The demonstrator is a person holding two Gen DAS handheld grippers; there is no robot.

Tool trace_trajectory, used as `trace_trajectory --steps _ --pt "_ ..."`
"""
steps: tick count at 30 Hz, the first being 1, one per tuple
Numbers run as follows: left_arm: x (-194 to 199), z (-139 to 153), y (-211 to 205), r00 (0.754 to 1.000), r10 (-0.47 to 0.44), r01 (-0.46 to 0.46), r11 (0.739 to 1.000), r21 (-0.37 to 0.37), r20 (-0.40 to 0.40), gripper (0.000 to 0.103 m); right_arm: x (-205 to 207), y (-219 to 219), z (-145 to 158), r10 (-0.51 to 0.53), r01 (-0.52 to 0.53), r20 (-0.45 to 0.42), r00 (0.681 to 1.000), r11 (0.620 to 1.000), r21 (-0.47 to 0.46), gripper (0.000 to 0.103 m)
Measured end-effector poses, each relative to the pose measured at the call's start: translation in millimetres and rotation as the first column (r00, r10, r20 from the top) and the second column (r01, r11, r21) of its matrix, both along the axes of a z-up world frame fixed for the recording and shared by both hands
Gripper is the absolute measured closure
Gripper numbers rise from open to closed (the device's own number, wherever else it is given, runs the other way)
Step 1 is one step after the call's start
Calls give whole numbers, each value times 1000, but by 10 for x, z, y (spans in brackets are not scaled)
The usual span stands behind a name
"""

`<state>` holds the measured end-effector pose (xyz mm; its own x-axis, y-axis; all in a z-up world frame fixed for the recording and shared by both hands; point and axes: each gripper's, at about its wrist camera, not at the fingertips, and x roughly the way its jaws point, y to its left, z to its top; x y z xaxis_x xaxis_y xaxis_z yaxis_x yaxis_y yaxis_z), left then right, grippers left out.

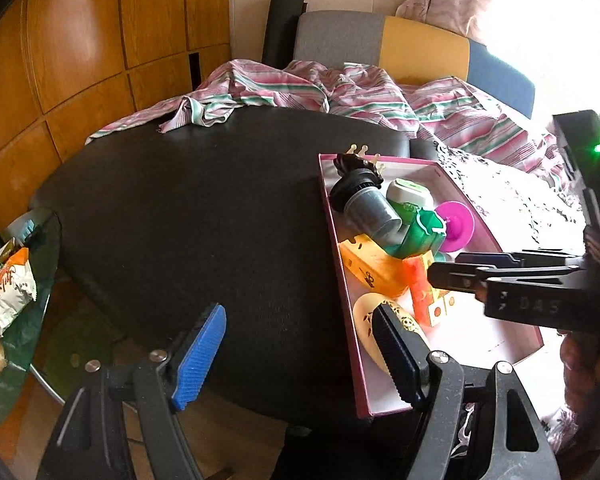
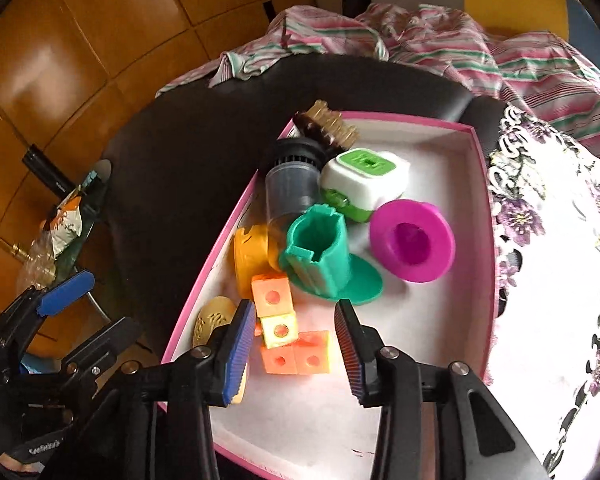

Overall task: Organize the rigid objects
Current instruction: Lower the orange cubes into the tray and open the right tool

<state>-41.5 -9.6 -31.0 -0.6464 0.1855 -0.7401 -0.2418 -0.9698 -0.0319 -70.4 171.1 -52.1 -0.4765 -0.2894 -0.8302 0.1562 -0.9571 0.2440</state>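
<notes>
Block cluster, orange and yellow cubes, lies in the near-left part of the pink box, its long axis running near to far. Right gripper hangs above, jaws apart, gripping nothing. Left gripper gapes empty.

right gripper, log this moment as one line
right gripper: open | over: orange cube cluster | in: pink box | left gripper: open, empty

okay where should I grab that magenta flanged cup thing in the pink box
Probably take the magenta cup by its flared rim, coming from above with one finger inside the opening and one outside. It lies tilted, mouth facing up, with bare box floor to its right and front.
</notes>
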Motion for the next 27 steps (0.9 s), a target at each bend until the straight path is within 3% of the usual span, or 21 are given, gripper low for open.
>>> trace_trajectory --steps 27 --pt "140 77 163 998 -51 50 998 -28 -32 27 246 252 185 -49 51 -76 996 998 22 62"
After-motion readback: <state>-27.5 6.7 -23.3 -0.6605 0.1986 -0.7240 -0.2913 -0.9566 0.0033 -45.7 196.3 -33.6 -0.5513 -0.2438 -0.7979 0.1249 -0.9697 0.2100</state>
